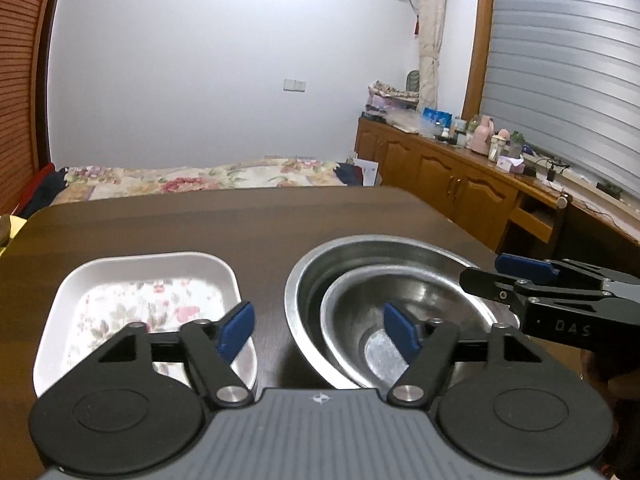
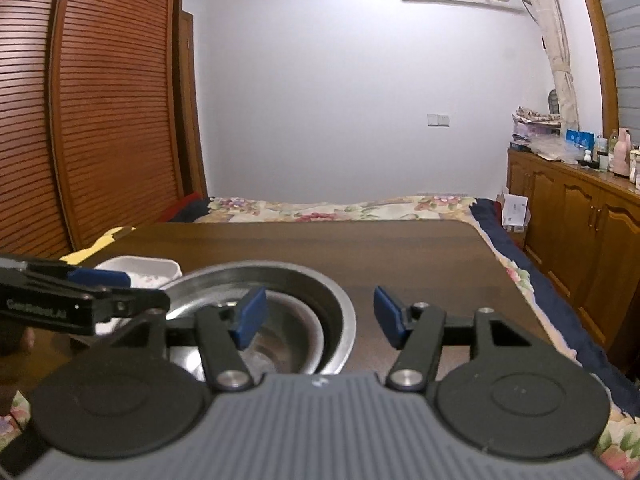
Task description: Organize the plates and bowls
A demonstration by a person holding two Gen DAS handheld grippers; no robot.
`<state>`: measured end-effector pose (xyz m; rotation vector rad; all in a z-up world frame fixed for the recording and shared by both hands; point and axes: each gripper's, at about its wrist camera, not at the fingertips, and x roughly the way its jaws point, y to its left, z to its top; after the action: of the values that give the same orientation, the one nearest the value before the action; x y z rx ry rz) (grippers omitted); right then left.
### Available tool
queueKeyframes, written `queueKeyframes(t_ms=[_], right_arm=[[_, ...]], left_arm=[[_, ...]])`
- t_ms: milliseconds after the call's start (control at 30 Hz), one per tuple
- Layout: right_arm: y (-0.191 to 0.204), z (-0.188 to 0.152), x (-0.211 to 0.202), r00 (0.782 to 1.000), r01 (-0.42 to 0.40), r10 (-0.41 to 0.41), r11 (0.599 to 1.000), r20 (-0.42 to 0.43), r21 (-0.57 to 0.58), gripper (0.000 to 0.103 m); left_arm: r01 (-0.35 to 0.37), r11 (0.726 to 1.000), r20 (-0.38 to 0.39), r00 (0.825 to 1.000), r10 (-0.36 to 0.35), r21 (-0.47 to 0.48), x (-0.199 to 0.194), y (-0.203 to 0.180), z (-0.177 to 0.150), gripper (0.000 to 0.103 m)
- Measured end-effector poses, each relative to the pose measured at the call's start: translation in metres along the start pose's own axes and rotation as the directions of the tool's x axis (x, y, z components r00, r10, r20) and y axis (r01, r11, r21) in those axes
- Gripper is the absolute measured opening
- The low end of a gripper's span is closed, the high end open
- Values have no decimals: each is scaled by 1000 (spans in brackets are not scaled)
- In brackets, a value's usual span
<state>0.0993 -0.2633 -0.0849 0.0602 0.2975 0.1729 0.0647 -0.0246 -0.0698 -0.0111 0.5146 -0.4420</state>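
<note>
On the dark wooden table [image 1: 200, 224] a white rectangular dish [image 1: 148, 276] with a flower pattern lies at the left. Beside it on the right stands a large steel bowl [image 1: 320, 264] with a smaller steel bowl [image 1: 400, 292] nested inside. My left gripper [image 1: 320, 328] is open, one pad over the dish's right edge, the other over the small bowl. My right gripper [image 2: 320, 316] is open too. It straddles the right rim of the large bowl [image 2: 340, 304] without pressing on it. The other gripper shows in each view, the right gripper [image 1: 492, 276] and the left gripper [image 2: 120, 292].
A bed with a floral cover [image 1: 200, 176] lies just past the table's far edge. Wooden cabinets [image 1: 460, 176] topped with bottles run along the right wall. A slatted wooden wardrobe [image 2: 100, 120] stands at the left. The table's far half [image 2: 400, 256] is bare wood.
</note>
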Motion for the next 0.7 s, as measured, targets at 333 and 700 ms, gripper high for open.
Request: queueKeyframes(t_ms=[333,700], right_arm=[[-3,-14,13,998,-31,34,997,-59,66,59],[2,-15,14,993,-60,69,993,-94,101,29]], left_arm=[[8,1000,-45,999,-8,-16,6,-2,-6,35],[29,998,-50,998,-31,-54,4,-1,-6,28]])
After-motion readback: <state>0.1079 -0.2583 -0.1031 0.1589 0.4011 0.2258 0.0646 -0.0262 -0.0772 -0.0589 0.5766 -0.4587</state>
